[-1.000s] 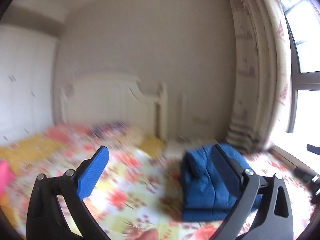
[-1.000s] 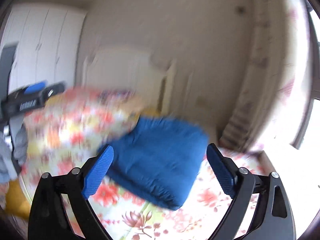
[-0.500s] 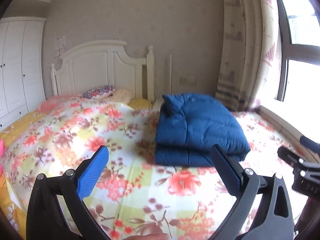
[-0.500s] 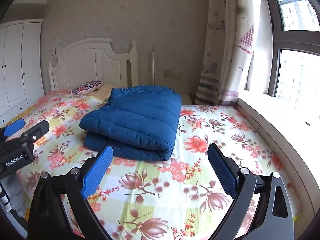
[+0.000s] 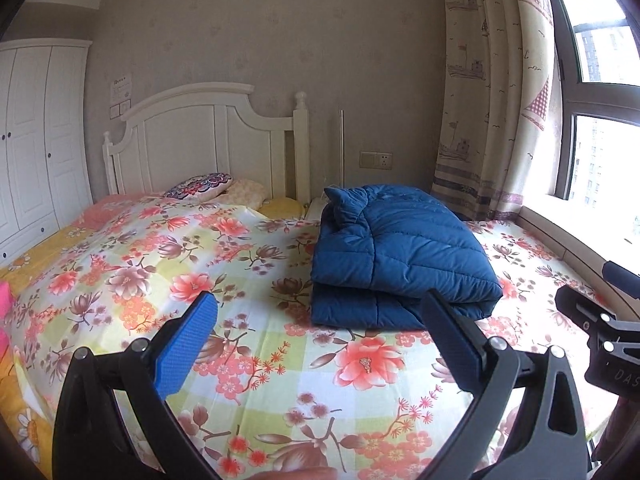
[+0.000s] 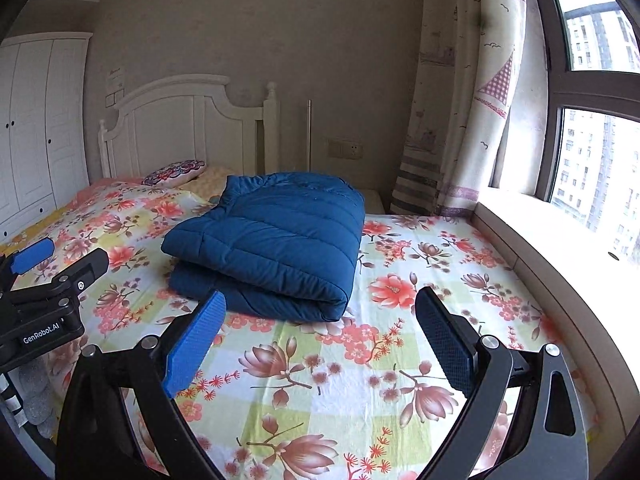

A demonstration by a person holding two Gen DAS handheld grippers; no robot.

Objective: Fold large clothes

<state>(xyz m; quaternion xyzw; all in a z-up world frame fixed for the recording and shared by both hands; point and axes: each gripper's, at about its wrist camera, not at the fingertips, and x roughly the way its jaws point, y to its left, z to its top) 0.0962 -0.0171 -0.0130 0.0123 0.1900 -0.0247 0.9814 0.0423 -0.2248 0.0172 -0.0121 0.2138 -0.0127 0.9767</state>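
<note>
Left wrist view shows the folded blue quilted coat (image 5: 400,256) collar-end away, its long axis running from the left tool (image 5: 320,344) toward the headboard (image 5: 208,140); the right view shows its rounded fold nearest. Both tools, left and right (image 6: 320,340), hang spread and empty, short of it, over bare floral bedsheet (image 6: 420,280).

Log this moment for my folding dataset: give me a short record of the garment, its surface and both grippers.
garment: blue padded jacket, folded into a stacked bundle
surface: floral bedsheet, jacket lying on it
left gripper: open, empty, short of the jacket
right gripper: open, empty, short of the jacket
contact: neither gripper touches the jacket
background: white headboard, patterned pillow, curtain
</note>
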